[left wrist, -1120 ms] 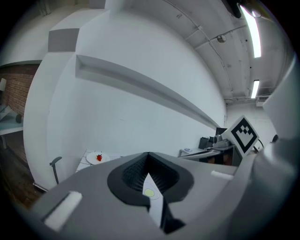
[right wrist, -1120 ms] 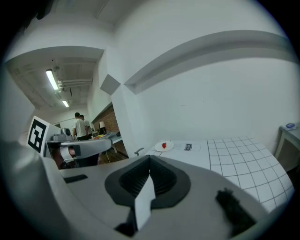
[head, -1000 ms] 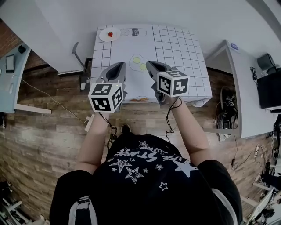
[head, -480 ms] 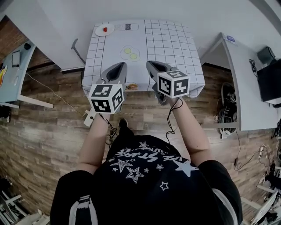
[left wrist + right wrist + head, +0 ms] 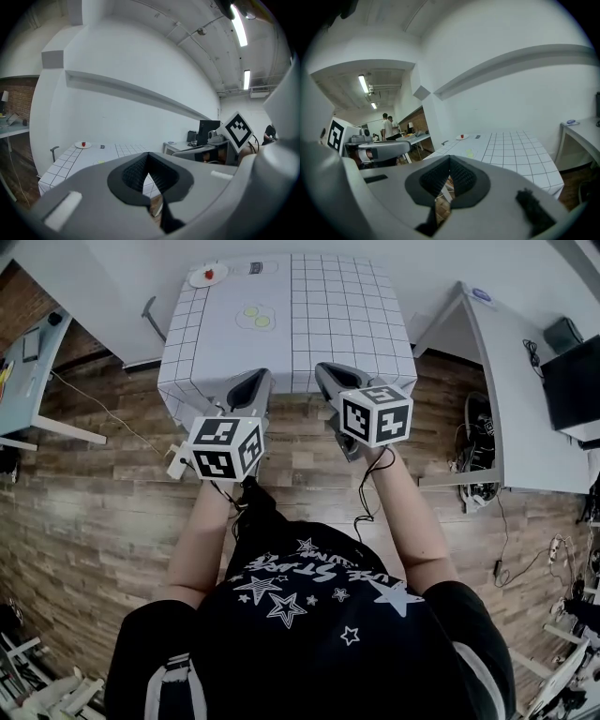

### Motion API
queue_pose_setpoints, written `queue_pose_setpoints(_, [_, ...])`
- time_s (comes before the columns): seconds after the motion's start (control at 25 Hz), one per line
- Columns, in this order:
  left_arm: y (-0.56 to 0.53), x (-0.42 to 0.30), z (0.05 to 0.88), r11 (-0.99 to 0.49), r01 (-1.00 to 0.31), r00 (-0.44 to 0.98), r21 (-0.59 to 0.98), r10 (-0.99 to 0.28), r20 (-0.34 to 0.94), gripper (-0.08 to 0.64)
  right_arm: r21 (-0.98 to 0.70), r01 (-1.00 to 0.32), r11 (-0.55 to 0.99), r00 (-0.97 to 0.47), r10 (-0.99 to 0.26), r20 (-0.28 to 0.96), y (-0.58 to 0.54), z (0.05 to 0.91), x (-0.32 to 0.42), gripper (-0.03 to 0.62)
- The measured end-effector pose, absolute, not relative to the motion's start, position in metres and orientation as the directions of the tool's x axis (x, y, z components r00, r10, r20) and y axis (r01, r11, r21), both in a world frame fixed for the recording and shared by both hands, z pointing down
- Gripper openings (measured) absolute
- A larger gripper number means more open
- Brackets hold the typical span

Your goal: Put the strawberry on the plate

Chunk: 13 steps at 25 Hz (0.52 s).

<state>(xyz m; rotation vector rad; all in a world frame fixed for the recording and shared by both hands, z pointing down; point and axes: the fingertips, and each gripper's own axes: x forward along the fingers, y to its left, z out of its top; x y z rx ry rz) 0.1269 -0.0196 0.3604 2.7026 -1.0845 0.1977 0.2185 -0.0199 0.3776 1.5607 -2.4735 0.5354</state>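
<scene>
Strawberry [image 5: 210, 274] on plate [image 5: 197, 279], far table [image 5: 337, 306] corner — white desk [image 5: 506, 381] beside

One strawberry [image 5: 212, 274], one plate [image 5: 197, 279], one gridded table [image 5: 347, 324], two grippers: left gripper [image 5: 251, 381], right gripper [image 5: 330, 373].

Gridded table [image 5: 337, 324] with plate [image 5: 198, 278]

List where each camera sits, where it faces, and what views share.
Head view: on the person's head, looking down at the table; shows torso, forearms, left gripper, right gripper.
Left gripper view: on that gripper, facing the table over shut jaws; right gripper's cube at right.
Right gripper view: on that gripper, facing the table over shut jaws; left gripper's cube at left.
Shared: all show the strawberry on the plate.
</scene>
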Motion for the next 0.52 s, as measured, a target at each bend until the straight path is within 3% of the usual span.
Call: queue_pose_setpoints(0.52, [0.054, 0.141, 0.330, -0.714, -0.694, 0.716, 0.093, -0.670, 0.195, 0.008, -0.228, -0.889, 0.398, -0.450, -0.852, 0.269, 0.046, 0.352, 0.235, 0.012])
